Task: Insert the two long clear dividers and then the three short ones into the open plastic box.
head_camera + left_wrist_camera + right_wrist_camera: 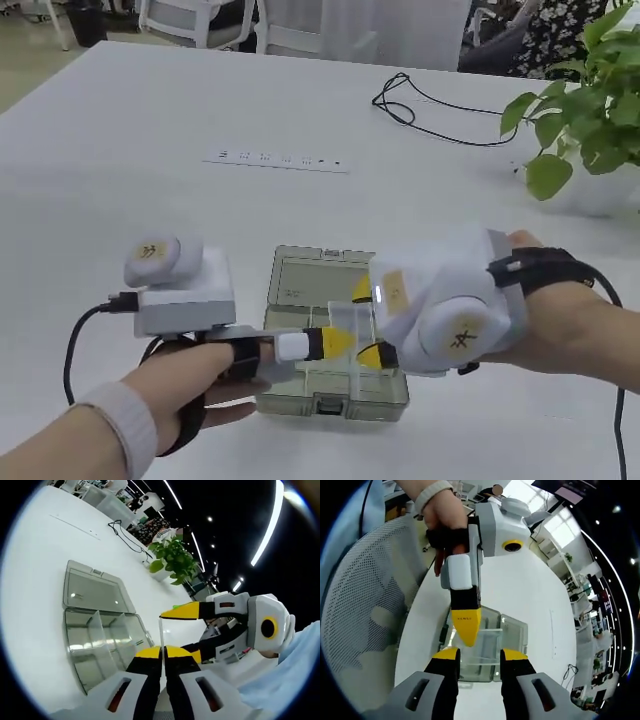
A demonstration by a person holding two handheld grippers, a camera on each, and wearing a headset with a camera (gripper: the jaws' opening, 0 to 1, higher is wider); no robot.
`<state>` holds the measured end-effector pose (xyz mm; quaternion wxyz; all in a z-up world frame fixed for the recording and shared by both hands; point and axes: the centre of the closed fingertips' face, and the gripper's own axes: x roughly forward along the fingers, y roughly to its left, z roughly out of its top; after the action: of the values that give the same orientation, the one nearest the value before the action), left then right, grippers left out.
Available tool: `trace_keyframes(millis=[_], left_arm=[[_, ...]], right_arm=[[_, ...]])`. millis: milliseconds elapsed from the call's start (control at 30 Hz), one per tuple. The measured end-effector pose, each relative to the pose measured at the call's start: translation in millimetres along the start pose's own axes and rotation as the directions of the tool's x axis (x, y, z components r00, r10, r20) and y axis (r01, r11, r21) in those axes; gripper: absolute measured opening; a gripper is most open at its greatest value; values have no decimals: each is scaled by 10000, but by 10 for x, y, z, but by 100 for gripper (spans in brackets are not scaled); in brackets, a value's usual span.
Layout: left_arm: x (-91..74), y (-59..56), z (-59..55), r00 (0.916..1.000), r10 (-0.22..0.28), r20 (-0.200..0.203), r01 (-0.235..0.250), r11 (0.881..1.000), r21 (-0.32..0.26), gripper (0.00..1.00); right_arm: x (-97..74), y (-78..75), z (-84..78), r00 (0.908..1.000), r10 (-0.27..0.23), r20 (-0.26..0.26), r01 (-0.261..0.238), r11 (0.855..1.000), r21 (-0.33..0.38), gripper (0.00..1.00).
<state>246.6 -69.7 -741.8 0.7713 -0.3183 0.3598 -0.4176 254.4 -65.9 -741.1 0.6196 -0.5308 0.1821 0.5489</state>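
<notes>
The open clear plastic box lies on the white table, its lid folded back. Dividers stand inside the box. My left gripper hovers over the box's near part, shut on a clear divider. In the left gripper view the divider rises edge-on from the shut left gripper. My right gripper comes in from the right, open, one yellow tip on each side of the divider. In the right gripper view the divider hangs between the open right gripper jaws, below the left gripper.
A potted plant stands at the table's far right, with a black cable looped beside it. A white strip lies flat mid-table beyond the box. Chairs stand behind the far edge.
</notes>
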Motion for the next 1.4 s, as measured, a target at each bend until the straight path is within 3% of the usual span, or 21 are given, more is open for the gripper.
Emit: trace_keyframes(millis=[233,333,467,600,667,700,800,867,900,967,1000,1033,1067,1100,1133,1167,1200,1233,1300,1367,1400], left_arm=[[-19,-22,3,10000,-86,23,86,10000,21,0],[-43,-14,-7,9998,-77,-155,84,9989,457,0],[-67,-8,-20,9994,-66,-349,99,9954,957,0],[-98,-2,-52,9980,-148,-612,237,9887,1477,0],[-109,-2,-54,9970,-241,-740,378,9809,1906,0],[-115,-11,-60,9962,-322,-815,493,9750,2166,0],[-138,-39,-94,9939,-446,-1012,703,9611,2673,0],[-154,-48,-119,9899,-688,-1243,1055,9418,3193,0],[-161,-39,-123,9900,-641,-1260,1023,9398,3261,0],[-180,-22,-139,9881,-595,-1416,1094,9196,3774,0],[-189,-33,-156,9876,-559,-1466,1099,9133,3923,0],[-194,-34,-165,9865,-580,-1530,1166,9053,4085,0],[-198,-30,-168,9859,-619,-1552,1233,8964,4258,0],[-198,-29,-170,9857,-633,-1561,1270,8881,4418,0],[-199,-32,-179,9845,-668,-1624,1366,8727,4688,0],[-199,-33,-184,9839,-671,-1655,1397,8667,4789,0],[-198,-26,-196,9828,-630,-1738,1454,8443,5159,0],[-196,-37,-204,9821,-673,-1760,1517,8366,5264,0],[-190,-67,-215,9806,-788,-1793,1694,8005,5749,0],[-190,-74,-233,9800,-752,-1845,1736,7764,6058,0],[-187,-74,-238,9805,-710,-1834,1708,7699,6148,0]], right_arm=[[-23,-9,21,9997,137,211,-139,9999,83,33],[-73,-45,99,9959,261,870,-358,9930,1126,34],[-132,-92,111,9920,452,1182,-628,9867,1501,34],[-178,-99,95,9858,845,1451,-1129,9733,1999,32],[-196,-94,91,9805,1083,1637,-1438,9640,2235,31],[-206,-74,92,9756,1302,1771,-1750,9475,2678,30],[-241,-114,96,9680,1516,1998,-2050,9372,2822,28],[-268,-106,107,9582,1846,2186,-2452,9235,2949,26],[-275,-105,106,9553,1963,2211,-2583,9181,3008,25],[-297,-58,138,9384,2430,2455,-3127,8995,3050,23],[-299,-52,136,9345,2580,2451,-3293,8883,3202,22],[-296,-59,139,9334,2614,2458,-3312,8911,3103,21],[-305,-22,147,9242,2907,2478,-3590,8827,3033,19],[-301,-17,152,9217,2988,2474,-3676,8765,3109,18],[-296,-11,157,9187,3075,2479,-3758,8736,3091,17],[-280,-13,145,9145,3200,2476,-3872,8698,3057,17],[-268,-7,148,9100,3336,2461,-3993,8650,3039,16],[-275,20,166,9050,3480,2447,-4123,8593,3028,16],[-276,55,187,8925,3790,2447,-4410,8471,2966,14],[-279,94,187,8801,4129,2345,-4688,8341,2907,13],[-276,106,188,8767,4221,2308,-4760,8305,2893,13]])
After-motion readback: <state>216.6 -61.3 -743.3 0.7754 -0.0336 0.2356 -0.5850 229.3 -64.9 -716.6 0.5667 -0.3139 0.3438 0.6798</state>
